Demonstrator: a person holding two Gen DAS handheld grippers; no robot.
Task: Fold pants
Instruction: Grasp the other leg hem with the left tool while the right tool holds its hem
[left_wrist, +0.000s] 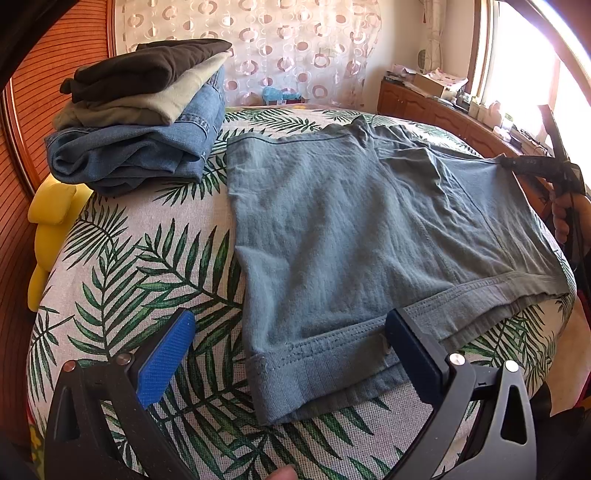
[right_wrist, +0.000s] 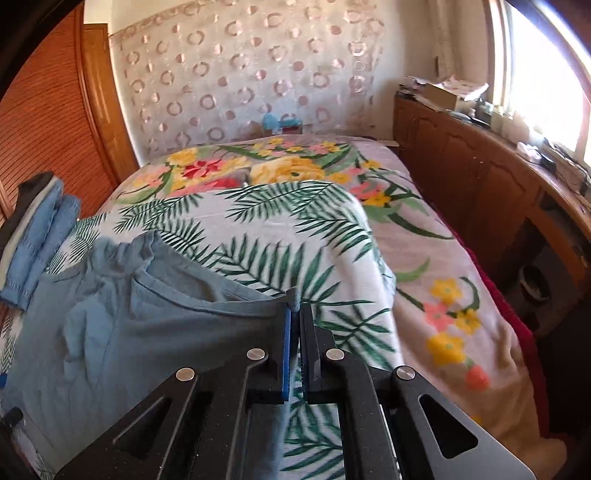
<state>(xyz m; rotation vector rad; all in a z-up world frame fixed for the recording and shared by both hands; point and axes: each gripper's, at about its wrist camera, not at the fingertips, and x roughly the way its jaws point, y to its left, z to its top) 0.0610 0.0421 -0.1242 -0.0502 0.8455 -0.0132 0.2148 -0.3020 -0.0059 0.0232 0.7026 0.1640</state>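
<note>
1. Right gripper (right_wrist: 295, 314) pinches hem corner of grey-blue cotton pants (left_wrist: 332, 229), edge lifted taut.
2. Left gripper (left_wrist: 291, 354) spread wide, straddling waistband at 6 o'clock.
3. Folded clothes stack (left_wrist: 140, 110) at 10 o'clock; palm-leaf print sheet (left_wrist: 147, 266) bare at 8 o'clock.

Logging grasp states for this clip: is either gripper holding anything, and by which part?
The right gripper is shut on the blue-grey pants, pinching a far corner of the fabric edge. The left gripper is open over the near hem, holding nothing.
</note>
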